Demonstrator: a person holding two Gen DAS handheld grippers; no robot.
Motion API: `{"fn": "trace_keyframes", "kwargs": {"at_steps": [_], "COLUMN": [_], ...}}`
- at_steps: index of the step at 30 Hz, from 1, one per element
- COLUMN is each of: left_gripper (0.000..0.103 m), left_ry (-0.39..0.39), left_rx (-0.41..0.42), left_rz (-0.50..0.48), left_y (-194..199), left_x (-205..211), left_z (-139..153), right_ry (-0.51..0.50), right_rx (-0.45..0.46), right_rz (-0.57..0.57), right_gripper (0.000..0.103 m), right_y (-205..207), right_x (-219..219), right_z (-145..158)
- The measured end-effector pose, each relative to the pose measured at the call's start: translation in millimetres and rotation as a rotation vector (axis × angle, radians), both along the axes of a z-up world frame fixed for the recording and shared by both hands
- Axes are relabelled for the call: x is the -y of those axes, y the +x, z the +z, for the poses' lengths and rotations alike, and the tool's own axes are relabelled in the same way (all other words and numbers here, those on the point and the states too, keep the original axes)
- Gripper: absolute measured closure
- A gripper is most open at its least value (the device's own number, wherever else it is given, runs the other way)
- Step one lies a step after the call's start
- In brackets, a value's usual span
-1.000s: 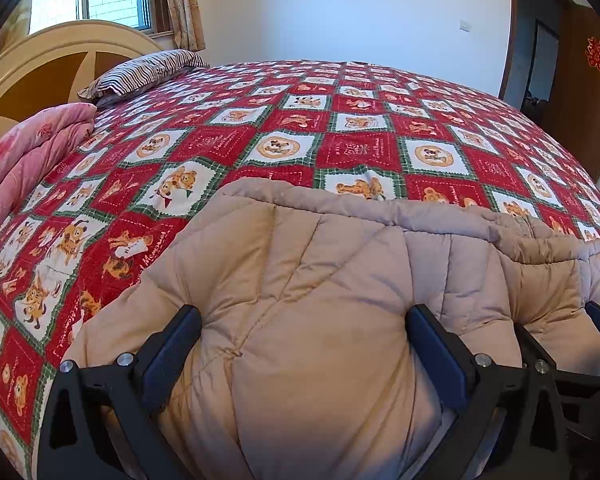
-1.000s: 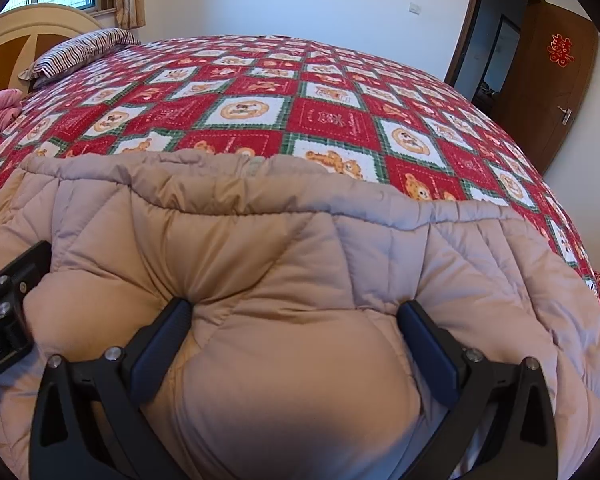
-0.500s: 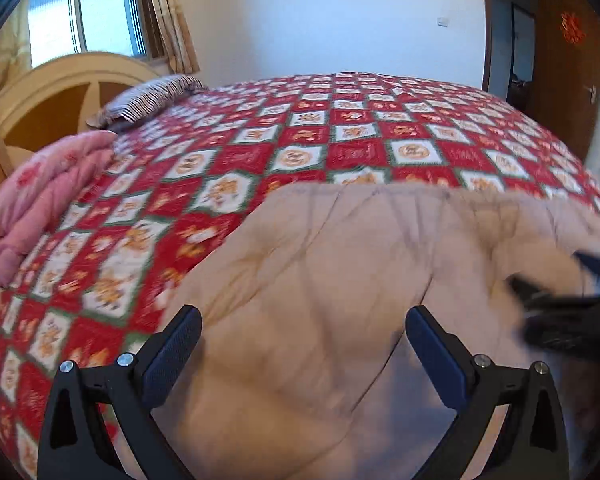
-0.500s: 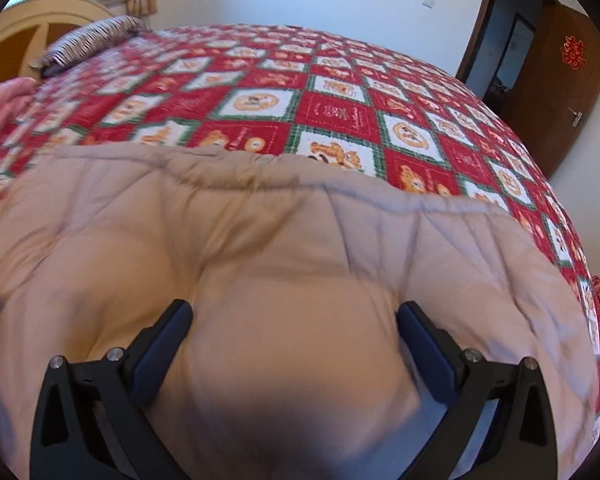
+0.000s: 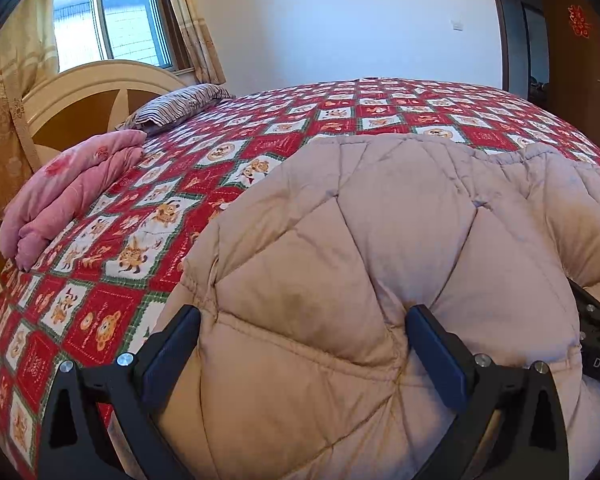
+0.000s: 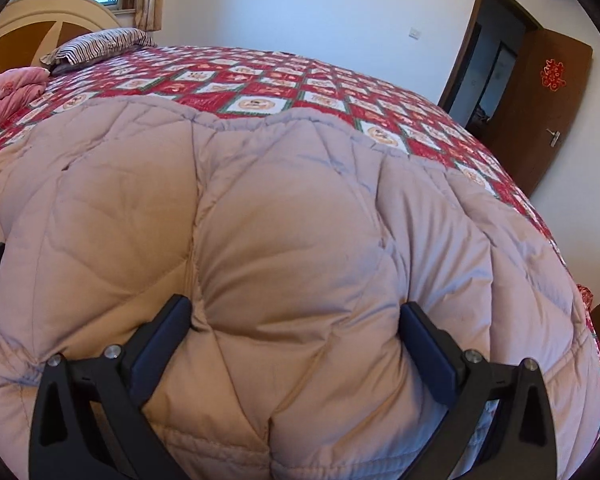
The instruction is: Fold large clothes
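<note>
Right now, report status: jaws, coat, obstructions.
Left gripper and right gripper: jaws wide, padded beige coat bulging between. Coat lies on the red patterned bedspread. Pink folded blanket off left, apart from coat.

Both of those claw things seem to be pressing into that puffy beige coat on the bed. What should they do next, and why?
Probably lift the near edge and carry it toward the far edge. The left hand-held gripper and right hand-held gripper each straddle a bulge of the beige quilted coat, which lies spread on the red patterned bedspread.
</note>
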State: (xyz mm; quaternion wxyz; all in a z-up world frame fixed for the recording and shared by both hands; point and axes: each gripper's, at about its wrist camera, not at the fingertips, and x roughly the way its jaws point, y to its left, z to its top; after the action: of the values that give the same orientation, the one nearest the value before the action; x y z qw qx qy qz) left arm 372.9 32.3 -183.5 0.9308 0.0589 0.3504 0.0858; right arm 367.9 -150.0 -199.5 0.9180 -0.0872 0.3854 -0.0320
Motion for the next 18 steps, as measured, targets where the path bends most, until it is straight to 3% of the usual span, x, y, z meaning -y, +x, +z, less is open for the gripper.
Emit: {"fn": "trace_keyframes", "kwargs": {"at_steps": [4, 8, 12, 14, 16, 18], "left_gripper": [0.001, 0.001, 0.001, 0.001, 0.001, 0.001], "left_ry": [-0.009, -0.029, -0.150, -0.235, -0.310, -0.344], "left_rx": [0.023, 0.075, 0.032, -0.003, 0.015, 0.021], "left_rz": [0.039, 0.118, 0.187, 0.185, 0.155, 0.115], "left_y": [-37, -80, -93, -88, -86, -81], "left_x": [-10, -35, -65, -73, -74, -68], "left_z": [15, 20, 2, -5, -4, -6], "right_ry": [-0.004, 0.029, 0.046, 0.058, 0.034, 0.008], "right_rx": [-0.016, -0.017, 0.007, 0.012, 0.050, 0.053], "right_rz": [-0.023, -0.009, 0.015, 0.006, 0.010, 0.007], "right_gripper": [0.000, 0.000, 0.000, 0.000, 0.000, 0.000], "right_y": [-7, -45, -87, -92, -94, -92], "right_x": [-2, -3, -6, -7, -10, -14], "right_z": [5, 18, 15, 6, -4, -7]}}
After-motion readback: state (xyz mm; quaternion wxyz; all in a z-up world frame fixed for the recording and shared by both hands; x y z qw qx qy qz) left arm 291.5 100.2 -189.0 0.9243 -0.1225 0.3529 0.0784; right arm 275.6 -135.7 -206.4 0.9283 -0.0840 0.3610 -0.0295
